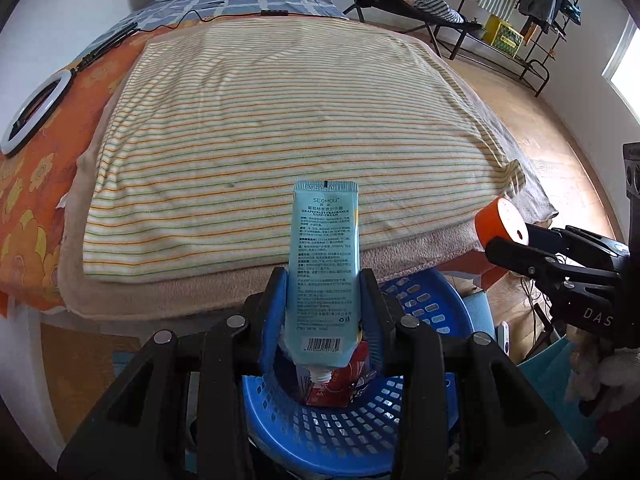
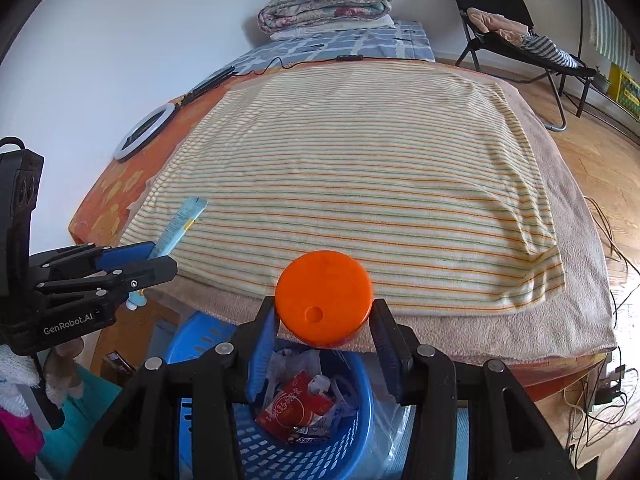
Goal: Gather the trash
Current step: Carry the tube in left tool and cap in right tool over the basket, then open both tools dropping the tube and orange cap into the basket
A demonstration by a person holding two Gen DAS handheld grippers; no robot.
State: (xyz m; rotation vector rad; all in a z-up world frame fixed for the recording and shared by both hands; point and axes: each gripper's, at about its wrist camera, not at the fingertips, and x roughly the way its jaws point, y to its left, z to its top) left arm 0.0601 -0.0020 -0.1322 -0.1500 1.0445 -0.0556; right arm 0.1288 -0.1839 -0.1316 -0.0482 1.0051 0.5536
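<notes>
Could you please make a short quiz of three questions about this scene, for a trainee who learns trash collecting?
1. True or false: the left hand-held gripper holds a light blue hand cream tube.
2. What does the right hand-held gripper hold? A) a red wrapper B) an orange round container C) a ring light
3. Fill in: below both grippers stands a blue ______ with trash already inside.

Key:
1. True; the tube stands between the pads, crimped end away from the camera.
2. B; the orange round container sits between the pads.
3. Basket; the blue perforated basket holds a red wrapper.
</notes>
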